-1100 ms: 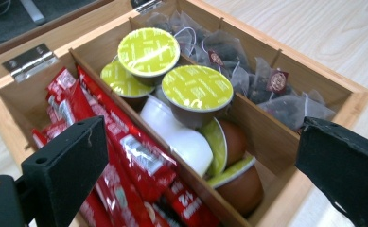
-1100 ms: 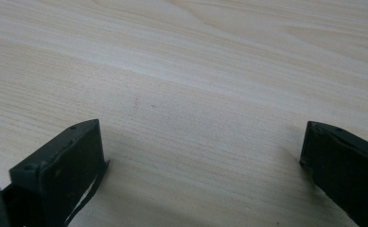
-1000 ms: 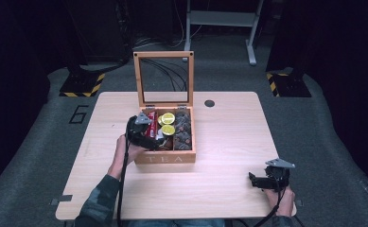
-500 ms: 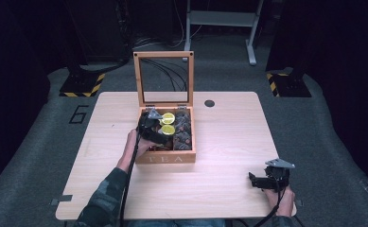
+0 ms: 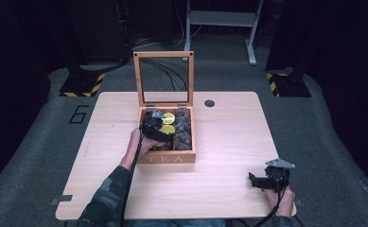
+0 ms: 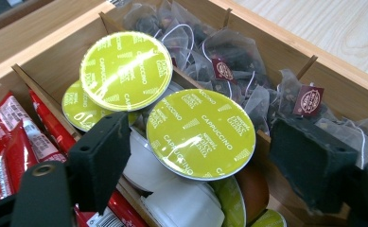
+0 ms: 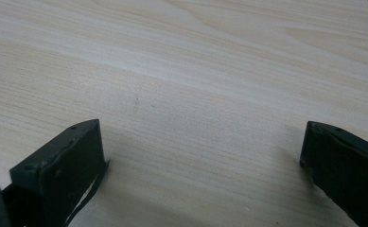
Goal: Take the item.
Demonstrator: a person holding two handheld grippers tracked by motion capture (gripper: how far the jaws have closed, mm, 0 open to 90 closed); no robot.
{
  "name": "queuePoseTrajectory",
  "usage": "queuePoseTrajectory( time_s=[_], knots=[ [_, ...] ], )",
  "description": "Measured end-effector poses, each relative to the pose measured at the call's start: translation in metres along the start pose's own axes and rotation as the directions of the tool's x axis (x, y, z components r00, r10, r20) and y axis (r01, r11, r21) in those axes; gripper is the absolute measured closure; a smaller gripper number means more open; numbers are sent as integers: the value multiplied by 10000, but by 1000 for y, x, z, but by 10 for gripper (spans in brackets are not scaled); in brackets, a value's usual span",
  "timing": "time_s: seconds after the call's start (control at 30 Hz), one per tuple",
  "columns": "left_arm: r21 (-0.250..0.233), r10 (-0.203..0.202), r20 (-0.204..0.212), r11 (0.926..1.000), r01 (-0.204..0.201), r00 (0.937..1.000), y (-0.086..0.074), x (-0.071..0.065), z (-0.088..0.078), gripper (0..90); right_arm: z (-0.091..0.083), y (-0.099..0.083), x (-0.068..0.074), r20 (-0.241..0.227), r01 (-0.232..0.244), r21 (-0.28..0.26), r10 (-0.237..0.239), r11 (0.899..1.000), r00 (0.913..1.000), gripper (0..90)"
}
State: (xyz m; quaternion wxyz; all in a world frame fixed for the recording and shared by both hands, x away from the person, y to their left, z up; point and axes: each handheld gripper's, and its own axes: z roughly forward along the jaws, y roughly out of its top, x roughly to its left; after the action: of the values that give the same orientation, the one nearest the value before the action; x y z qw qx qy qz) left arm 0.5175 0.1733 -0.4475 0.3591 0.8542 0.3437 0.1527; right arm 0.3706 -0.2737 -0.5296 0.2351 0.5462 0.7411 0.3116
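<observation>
A wooden tea box (image 5: 167,157) is sitting near the middle of the worktop (image 5: 229,142), its glass-paned lid (image 5: 163,78) standing upright at the back. The left tool (image 5: 154,124) is hanging over the box's left and middle compartments, its jaws spread wide with nothing between them. In the left gripper view, that tool (image 6: 205,156) is looking down on green-topped cappuccino capsules (image 6: 200,132) stacked at a tilt in the middle compartment. Red sachets (image 6: 11,137) are lying in the compartment on one side of the capsules, and mesh tea bags with dark red tags (image 6: 248,80) are filling the one on the other side. The right tool (image 5: 267,179) is resting low at the worktop's near right corner, well apart from the box. In the right gripper view its jaws are standing wide apart over bare wood (image 7: 196,94), gripping nothing.
</observation>
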Motion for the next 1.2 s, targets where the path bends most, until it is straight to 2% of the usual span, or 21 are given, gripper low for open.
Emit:
queuePoseTrajectory(
  time_s=[0.23, 0.5, 0.8, 1.2],
  knots=[
    [-65, -148, 119, 9999, 149, 9998, -2, 2, 0, 359, 0, 0, 0, -12, 14, -5, -14, 10000, 10000, 0],
    [75, -111, 177, 9999, 110, 9998, -2, 2, 3, 363, 0, 0, 0, -9, 13, -6, -13, 10000, 10000, 0],
    [-109, -126, 115, 9999, 127, 9999, -3, 2, 2, 369, 0, 0, 0, -4, 24, -6, -24, 10000, 10000, 0],
    [-381, -78, 158, 9992, 84, 9998, -1, -3, -12, 368, 0, 0, 0, -1, 28, -7, -28, 10000, 10000, 0]
  ],
)
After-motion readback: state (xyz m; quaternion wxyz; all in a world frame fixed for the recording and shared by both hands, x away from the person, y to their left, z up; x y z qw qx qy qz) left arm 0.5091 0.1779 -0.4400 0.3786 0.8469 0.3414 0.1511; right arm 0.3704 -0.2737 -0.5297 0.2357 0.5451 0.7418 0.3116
